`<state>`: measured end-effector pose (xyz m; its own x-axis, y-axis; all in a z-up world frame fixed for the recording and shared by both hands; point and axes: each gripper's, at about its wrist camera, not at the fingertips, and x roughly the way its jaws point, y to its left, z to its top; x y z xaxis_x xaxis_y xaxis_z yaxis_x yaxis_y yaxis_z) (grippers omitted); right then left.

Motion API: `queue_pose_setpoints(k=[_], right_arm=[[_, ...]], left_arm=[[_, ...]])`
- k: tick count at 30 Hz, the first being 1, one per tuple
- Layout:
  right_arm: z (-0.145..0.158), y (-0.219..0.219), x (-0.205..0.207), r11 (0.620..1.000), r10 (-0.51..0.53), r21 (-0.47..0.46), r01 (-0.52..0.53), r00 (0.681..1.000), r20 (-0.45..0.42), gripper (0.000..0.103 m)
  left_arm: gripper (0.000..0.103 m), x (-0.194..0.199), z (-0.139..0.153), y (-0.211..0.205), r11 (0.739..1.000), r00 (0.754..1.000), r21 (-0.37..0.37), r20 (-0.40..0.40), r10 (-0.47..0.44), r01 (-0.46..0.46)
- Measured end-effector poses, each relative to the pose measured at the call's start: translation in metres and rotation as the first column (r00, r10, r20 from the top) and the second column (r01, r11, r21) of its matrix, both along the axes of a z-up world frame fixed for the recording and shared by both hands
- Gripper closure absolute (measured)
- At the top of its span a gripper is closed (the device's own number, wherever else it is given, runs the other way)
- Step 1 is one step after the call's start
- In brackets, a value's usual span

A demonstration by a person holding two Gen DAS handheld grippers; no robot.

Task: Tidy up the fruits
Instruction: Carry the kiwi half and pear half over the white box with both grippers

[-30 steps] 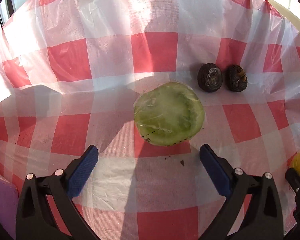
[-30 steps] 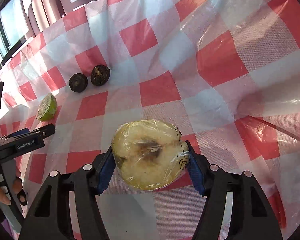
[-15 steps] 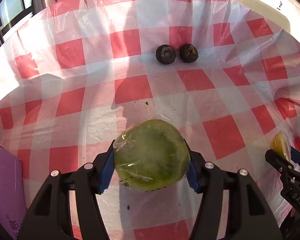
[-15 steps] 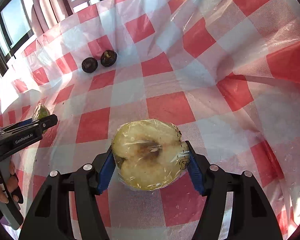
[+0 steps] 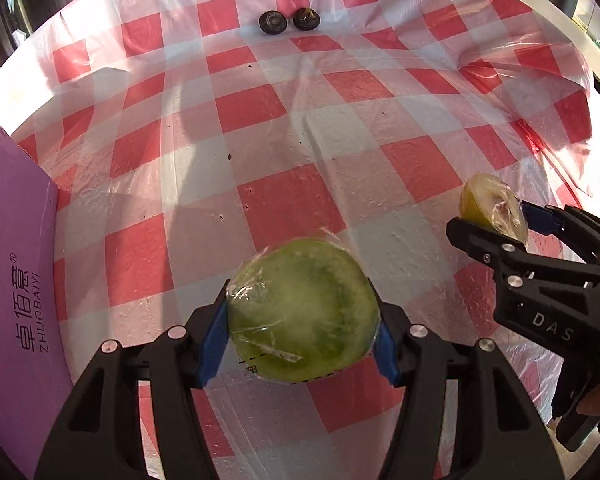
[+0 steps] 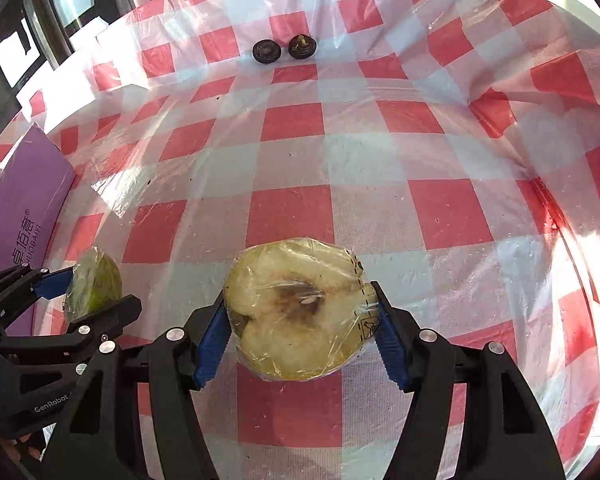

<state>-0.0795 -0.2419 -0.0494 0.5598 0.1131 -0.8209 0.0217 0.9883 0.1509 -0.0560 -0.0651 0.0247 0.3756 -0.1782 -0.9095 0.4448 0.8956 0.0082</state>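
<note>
A: What is each tool carrying?

B: The left gripper (image 5: 302, 338) has its blue pads closed on a cling-wrapped green fruit half (image 5: 303, 311), cut face toward the camera, lifted above the checked tablecloth (image 5: 284, 128). The right gripper (image 6: 298, 338) is clamped the same way on a wrapped pale fruit half (image 6: 296, 310) with a browned core.

A: And the rest of the fruit?

B: Two small dark fruits (image 5: 289, 21) sit side by side, just apart, at the far edge of the cloth. A purple box (image 5: 12, 280) lies at the left.

A: Where could this go wrong?

B: Probably the film. The pads press on slick plastic, not on flesh, so either half might slide or turn within its wrap if the tool tilts. The halves also look soft; a harder squeeze could bruise them.

A: Anything else?

B: The two tools hang near each other, so a careless swing could knock them together. The loose plastic sheet over the cloth may also wrinkle and leave a half rocking when it is set down.
</note>
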Motion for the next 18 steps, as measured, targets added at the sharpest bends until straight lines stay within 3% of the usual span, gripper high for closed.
queue_pose_setpoints(k=[8, 18], right_arm=[[0.008, 0.03, -0.031, 1.0, -0.015, -0.025, 0.014, 0.999, -0.044, 0.04], [0.026, 0.068, -0.05, 0.999, -0.027, -0.026, 0.026, 0.999, -0.031, 0.04]], left_arm=[[0.043, -0.019, 0.019, 0.021, 0.996, 0.997, 0.022, 0.017, -0.081, 0.081], [0.043, -0.033, 0.05, 0.046, 0.983, 0.979, 0.021, 0.084, -0.184, 0.182]])
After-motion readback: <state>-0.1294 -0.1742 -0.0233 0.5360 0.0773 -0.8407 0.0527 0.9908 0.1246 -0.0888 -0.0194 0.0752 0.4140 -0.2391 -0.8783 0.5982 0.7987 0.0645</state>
